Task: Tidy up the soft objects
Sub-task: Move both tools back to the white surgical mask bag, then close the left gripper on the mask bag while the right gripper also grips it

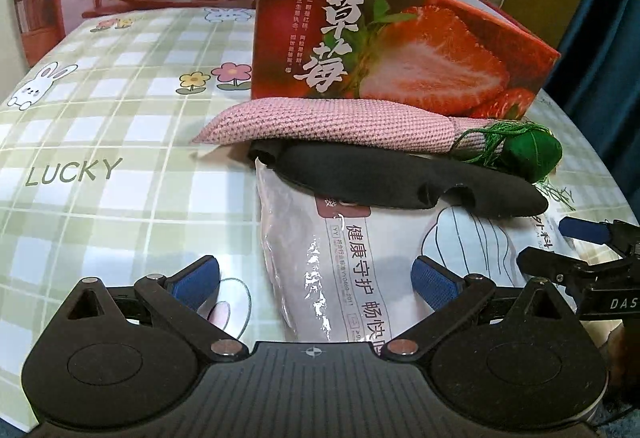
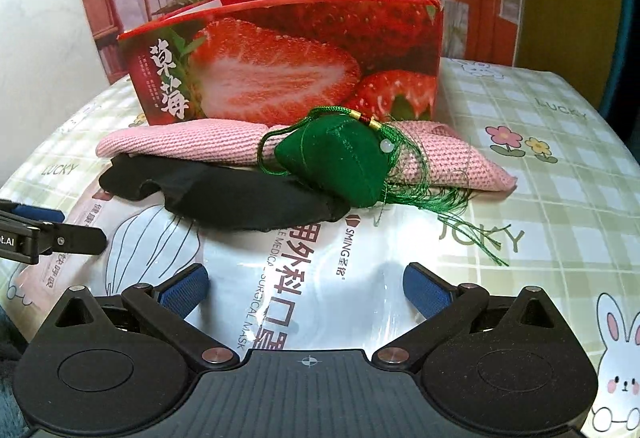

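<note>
Desk: green checked cloth [image 1: 120, 109], lower frame.
Left gripper [image 1: 316, 278]: fingers wide, empty.
Right gripper [image 2: 306, 284]: fingers wide, empty.
Mask pack [image 2: 320, 278]: between fingers; likely slippery, light, pinch an edge.
Beyond: eye mask [image 2: 224, 193], pink knit [image 1: 332, 121], green sachet [image 2: 340, 165], strawberry box [image 2: 288, 57].

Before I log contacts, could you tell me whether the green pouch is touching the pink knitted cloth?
Touching. The right wrist view shows the green pouch lying against the pink knitted cloth, overlapping its front edge with no gap.
</note>
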Motion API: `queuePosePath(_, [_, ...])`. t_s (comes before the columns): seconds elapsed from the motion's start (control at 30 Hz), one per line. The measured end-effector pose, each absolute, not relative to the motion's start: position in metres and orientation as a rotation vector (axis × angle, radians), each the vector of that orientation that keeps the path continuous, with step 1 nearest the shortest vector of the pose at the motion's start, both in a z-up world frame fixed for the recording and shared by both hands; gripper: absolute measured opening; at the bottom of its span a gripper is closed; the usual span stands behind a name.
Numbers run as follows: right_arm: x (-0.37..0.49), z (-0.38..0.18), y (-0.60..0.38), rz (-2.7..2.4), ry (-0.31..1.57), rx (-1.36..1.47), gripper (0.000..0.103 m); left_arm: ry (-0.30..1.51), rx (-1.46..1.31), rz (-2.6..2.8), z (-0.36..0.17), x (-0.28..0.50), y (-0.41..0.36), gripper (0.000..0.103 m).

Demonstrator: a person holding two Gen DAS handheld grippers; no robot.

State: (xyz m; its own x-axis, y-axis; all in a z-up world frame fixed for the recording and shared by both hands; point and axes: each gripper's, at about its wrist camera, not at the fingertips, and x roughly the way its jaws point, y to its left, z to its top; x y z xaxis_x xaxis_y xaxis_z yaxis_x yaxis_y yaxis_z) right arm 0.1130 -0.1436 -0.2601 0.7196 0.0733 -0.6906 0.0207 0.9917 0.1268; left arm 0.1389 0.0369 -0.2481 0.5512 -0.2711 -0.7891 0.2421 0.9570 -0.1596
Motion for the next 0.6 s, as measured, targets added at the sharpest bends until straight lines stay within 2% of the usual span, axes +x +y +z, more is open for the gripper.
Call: queuePosePath(0.6, [0.1064, -0.2591, -0.1495, -0.02, 0.784, 0.178, 0.103, 0.91, -0.04, -0.31, -0.249, 0.1334, 0.0377, 0.103])
